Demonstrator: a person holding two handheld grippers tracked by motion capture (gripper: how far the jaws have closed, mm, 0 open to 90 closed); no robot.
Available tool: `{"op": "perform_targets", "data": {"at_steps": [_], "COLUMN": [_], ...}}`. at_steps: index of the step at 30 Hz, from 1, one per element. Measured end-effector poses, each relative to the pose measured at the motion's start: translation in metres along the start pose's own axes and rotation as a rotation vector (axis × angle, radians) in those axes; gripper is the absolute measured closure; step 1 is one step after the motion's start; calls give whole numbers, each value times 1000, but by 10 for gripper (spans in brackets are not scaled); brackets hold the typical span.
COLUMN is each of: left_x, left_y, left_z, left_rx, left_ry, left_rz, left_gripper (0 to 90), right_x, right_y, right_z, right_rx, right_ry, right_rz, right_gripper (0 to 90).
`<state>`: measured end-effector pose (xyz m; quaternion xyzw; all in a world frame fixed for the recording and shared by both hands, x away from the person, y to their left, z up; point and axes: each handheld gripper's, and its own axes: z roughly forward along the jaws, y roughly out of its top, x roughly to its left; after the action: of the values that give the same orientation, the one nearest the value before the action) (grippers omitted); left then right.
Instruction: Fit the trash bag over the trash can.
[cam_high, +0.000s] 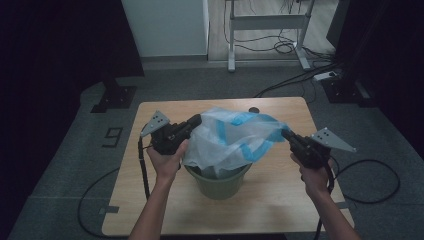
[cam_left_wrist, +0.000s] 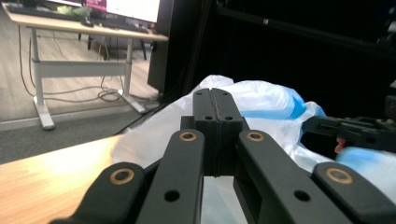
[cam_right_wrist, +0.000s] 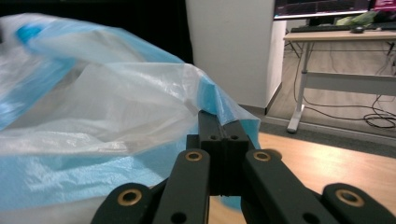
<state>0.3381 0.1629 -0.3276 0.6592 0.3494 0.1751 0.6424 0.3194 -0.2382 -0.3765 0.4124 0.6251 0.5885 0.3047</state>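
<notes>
A thin translucent white plastic bag (cam_high: 230, 137) with a blue rim is held spread in the air over a green bin (cam_high: 220, 185), which stands on the wooden table (cam_high: 280, 205). My left gripper (cam_high: 196, 120) is shut on the bag's left edge. My right gripper (cam_high: 286, 133) is shut on its right, blue edge. In the left gripper view the jaws (cam_left_wrist: 215, 93) are pressed together against the bag (cam_left_wrist: 266, 98), and the right gripper (cam_left_wrist: 345, 128) shows beyond. In the right gripper view the blue rim (cam_right_wrist: 212, 100) is pinched at the tips of the gripper (cam_right_wrist: 219, 119).
A small dark round thing (cam_high: 254, 110) lies near the table's far edge. Beyond the table are a white desk frame (cam_high: 265, 22), floor cables (cam_high: 300, 75) and a black stand base (cam_high: 112, 97). A cable (cam_high: 372, 180) trails off to the right.
</notes>
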Motion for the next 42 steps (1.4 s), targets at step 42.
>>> {"op": "perform_targets", "data": {"at_steps": [42], "left_x": [28], "left_y": [-132], "left_z": [-120], "left_rx": [32], "left_ry": [-44], "left_rz": [-153], "left_gripper": [896], "right_x": [42], "right_y": [-113], "right_z": [-68], "right_rx": [90], "right_ry": [168], "right_rz": [139], "right_gripper": [891]}}
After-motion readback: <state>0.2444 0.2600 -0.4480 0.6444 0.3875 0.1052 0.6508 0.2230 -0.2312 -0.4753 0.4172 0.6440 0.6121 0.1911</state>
